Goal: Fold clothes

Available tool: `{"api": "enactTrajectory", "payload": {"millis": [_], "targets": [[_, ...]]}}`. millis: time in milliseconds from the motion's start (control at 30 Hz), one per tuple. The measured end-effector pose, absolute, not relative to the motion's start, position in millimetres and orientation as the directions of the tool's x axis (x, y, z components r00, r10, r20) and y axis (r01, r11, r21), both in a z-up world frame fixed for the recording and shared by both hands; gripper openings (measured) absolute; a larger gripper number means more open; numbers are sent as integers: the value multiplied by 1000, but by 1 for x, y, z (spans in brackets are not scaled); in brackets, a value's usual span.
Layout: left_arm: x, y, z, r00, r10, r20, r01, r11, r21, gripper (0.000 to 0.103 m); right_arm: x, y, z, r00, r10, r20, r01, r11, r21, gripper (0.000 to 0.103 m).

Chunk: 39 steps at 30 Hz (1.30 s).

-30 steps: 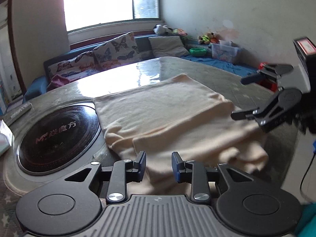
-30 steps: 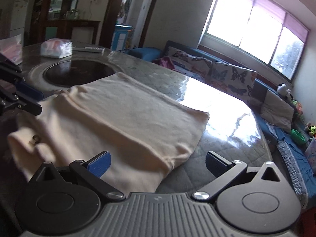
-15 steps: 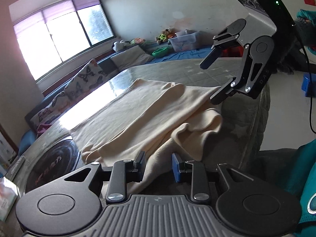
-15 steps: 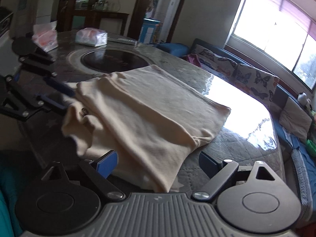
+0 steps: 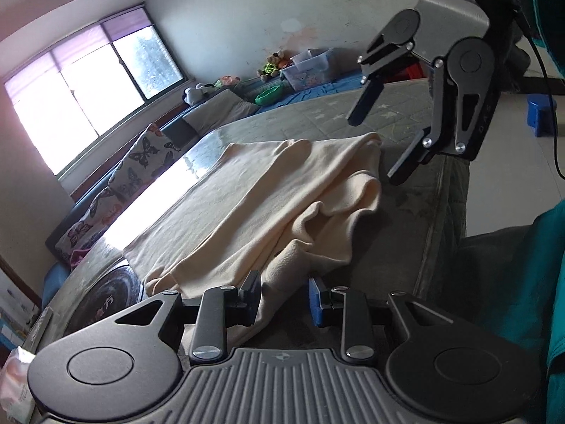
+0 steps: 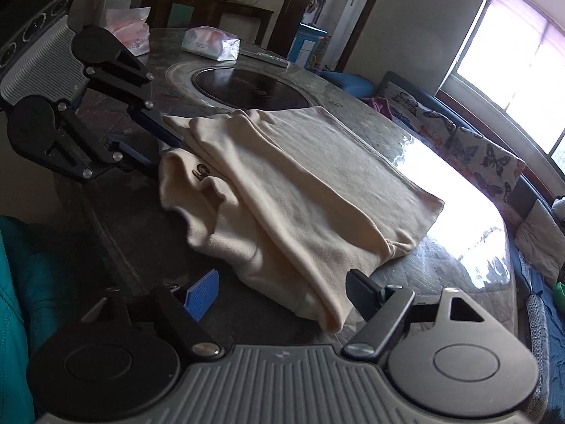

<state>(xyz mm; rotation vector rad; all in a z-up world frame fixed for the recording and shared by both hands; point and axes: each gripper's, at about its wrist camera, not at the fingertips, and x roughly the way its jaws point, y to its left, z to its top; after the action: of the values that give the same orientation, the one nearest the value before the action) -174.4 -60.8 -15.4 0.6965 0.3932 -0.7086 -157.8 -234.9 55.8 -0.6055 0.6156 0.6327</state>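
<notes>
So the left tongs (image 5: 284, 298) sit at the near edge of the table (image 5: 416, 113), jaws only partly apart with a narrow gap. A corner of the cream garment (image 5: 268, 205) lies in that gap and seems to brush the left pad, but the right pad is clear of it, so they're not pinching anything. In the right wrist view the same tongs (image 6: 155, 141) come in from 9 o'clock, tips right at the garment's edge.

The right tongs (image 6: 282, 298) are spread wide and the jaws are closing. The folded end of the garment (image 6: 300, 194) lies between the 2 fingers, and neither pad presses on it as far as I can see. From the left wrist view they (image 5: 381, 145) hang at 2 o'clock, over the far corner of the cloth, tilted down.

The garment itself is folded roughly in half across the middle of the table, with a loose bunched bit sticking out toward the near edge.

Further out: a round black cooktop (image 6: 250, 86) set in the table just past the cloth at 11 o'clock, 2 tissue packs (image 6: 212, 42) behind it, and a sofa with butterfly cushions (image 6: 476, 152) under the bright window (image 5: 91, 81). Teal sleeve (image 5: 529, 275) at 4 o'clock in the left view.
</notes>
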Motion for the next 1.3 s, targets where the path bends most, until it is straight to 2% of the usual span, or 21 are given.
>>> {"api": "enactTrajectory", "payload": {"millis": [167, 300, 533, 733, 800, 867, 933, 1000, 1033, 1100, 1300], "targets": [[-168, -61, -16, 703, -473, -531, 706, 559, 436, 29, -161, -230, 57, 641, 358, -679, -705, 624, -337, 78], [-165, -63, -13, 689, -498, -527, 718, 564, 407, 10, -162, -226, 56, 640, 360, -679, -715, 603, -354, 77], [-132, -48, 13, 682, -540, -494, 699, 680, 221, 8, -157, -219, 52, 646, 368, -669, -723, 576, -381, 77], [-116, -46, 21, 677, -549, -491, 685, 713, 148, 9, -141, -210, 46, 644, 376, -666, -721, 588, -366, 54], [-117, -45, 18, 673, -544, -501, 686, 713, 146, 10, -133, -209, 46, 634, 381, -673, -720, 610, -332, 27], [-123, -43, 14, 675, -537, -507, 685, 711, 158, 13, -125, -209, 47, 622, 387, -681, -715, 634, -293, 20], [-131, -39, 10, 681, -527, -509, 681, 711, 175, 20, -119, -210, 51, 616, 397, -680, -711, 652, -264, 18], [-140, -36, 6, 692, -511, -510, 675, 707, 209, 23, -112, -214, 58, 614, 411, -674, -702, 674, -228, 15], [-145, -34, 3, 701, -498, -510, 670, 706, 231, 31, -110, -215, 61, 613, 418, -670, -700, 681, -216, 15], [-152, -33, -1, 716, -479, -507, 659, 703, 267, 39, -106, -216, 66, 617, 425, -663, -693, 692, -201, 14], [-161, -33, -11, 750, -443, -491, 639, 677, 365, 40, -97, -213, 73, 630, 426, -649, -681, 705, -198, 13]]}}
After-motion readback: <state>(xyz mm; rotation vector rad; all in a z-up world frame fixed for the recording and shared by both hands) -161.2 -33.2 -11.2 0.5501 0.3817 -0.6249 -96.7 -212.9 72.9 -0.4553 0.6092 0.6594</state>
